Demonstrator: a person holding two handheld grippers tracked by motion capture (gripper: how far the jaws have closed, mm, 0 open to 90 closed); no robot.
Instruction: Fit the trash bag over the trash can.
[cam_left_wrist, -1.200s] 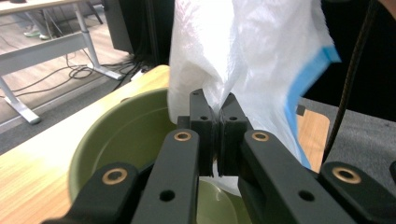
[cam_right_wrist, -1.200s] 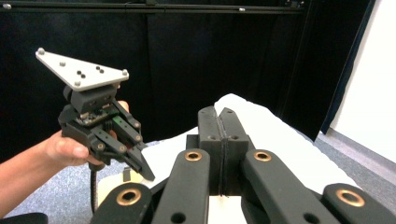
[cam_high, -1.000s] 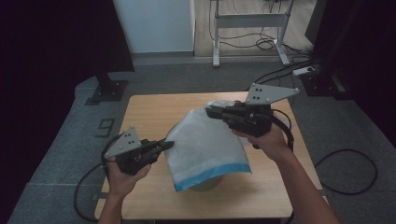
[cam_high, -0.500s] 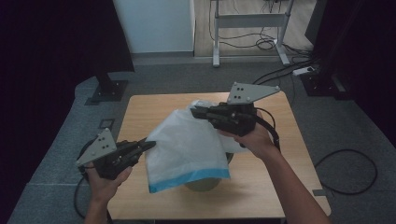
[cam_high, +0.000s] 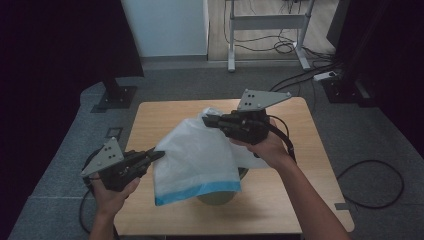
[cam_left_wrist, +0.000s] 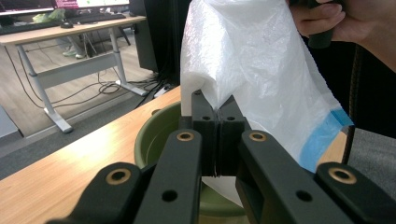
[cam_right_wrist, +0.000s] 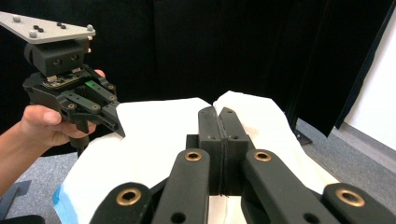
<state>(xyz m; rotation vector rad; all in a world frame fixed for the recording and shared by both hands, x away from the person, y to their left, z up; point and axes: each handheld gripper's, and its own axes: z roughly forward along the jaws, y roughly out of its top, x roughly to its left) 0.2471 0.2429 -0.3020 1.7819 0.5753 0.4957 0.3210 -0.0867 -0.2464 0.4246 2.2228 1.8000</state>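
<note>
A thin white translucent plastic bag with a blue band along one edge (cam_high: 197, 160) hangs stretched in the air above the middle of the light wooden counter (cam_high: 310, 200), held between the two grippers. Its blue-banded edge hangs lowest, on the person's side, just over a round olive-green bowl (cam_high: 217, 197) that stands on the counter beneath it. From the left gripper view the bowl (cam_left_wrist: 154, 140) sits directly behind the closed jaws, and the bag (cam_left_wrist: 252, 70) rises from them toward the other hand.

The left gripper (cam_high: 157, 154) is closed tight, its jaws pinching the bag's left edge; the film emerges from between the pressed pads (cam_left_wrist: 232, 126). The person's left hand (cam_high: 112, 192) carries it off the counter's near left corner.

The right gripper (cam_high: 209, 120) is likewise closed, its jaws clamped on the bag's upper far edge; in the right gripper view the white film (cam_right_wrist: 154, 140) spreads out on both sides of the meeting jaws. The right hand (cam_high: 267, 145) holds it higher than the left, over the counter's far half.

Beyond the counter, a white metal desk frame (cam_high: 267, 22) stands on the floor with black cables (cam_high: 285, 47) lying loose under it.
</note>
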